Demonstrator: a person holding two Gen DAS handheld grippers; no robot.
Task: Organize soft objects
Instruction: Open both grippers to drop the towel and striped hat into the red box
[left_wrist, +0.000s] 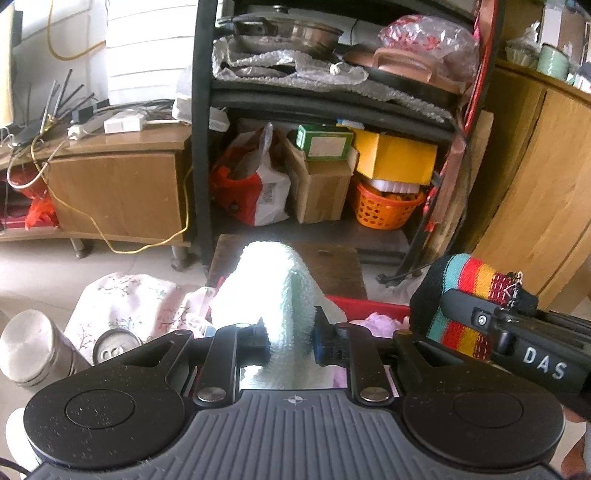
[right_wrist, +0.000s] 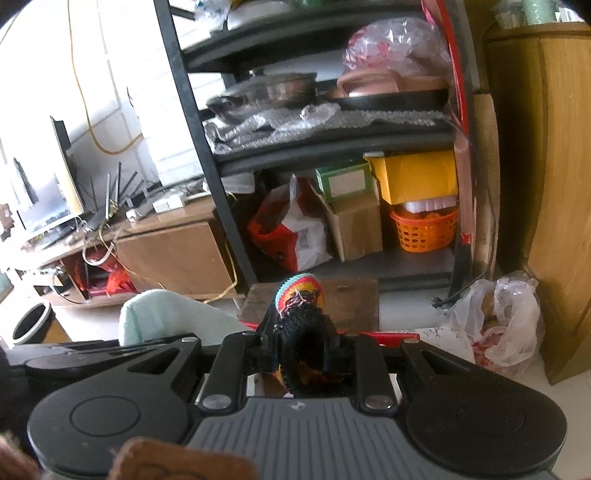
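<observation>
My left gripper (left_wrist: 291, 341) is shut on a pale mint terry towel (left_wrist: 273, 291) that sticks up between its fingers. My right gripper (right_wrist: 299, 350) is shut on a black knitted cloth with teal, red and yellow stripes (right_wrist: 301, 299). In the left wrist view the striped cloth (left_wrist: 469, 291) and the right gripper sit to the right at about the same height. In the right wrist view the mint towel (right_wrist: 162, 317) shows at the left. Both are held above a red basket (left_wrist: 365, 306) with a pink cloth (left_wrist: 380, 319) inside.
A floral cloth (left_wrist: 129, 306), a steel flask (left_wrist: 37, 347) and a can (left_wrist: 114, 349) lie at lower left. A dark wooden stool (left_wrist: 332, 266) stands ahead, before a black shelf rack (left_wrist: 201, 147) of boxes and pots. A plastic bag (right_wrist: 495, 321) lies on the floor at right.
</observation>
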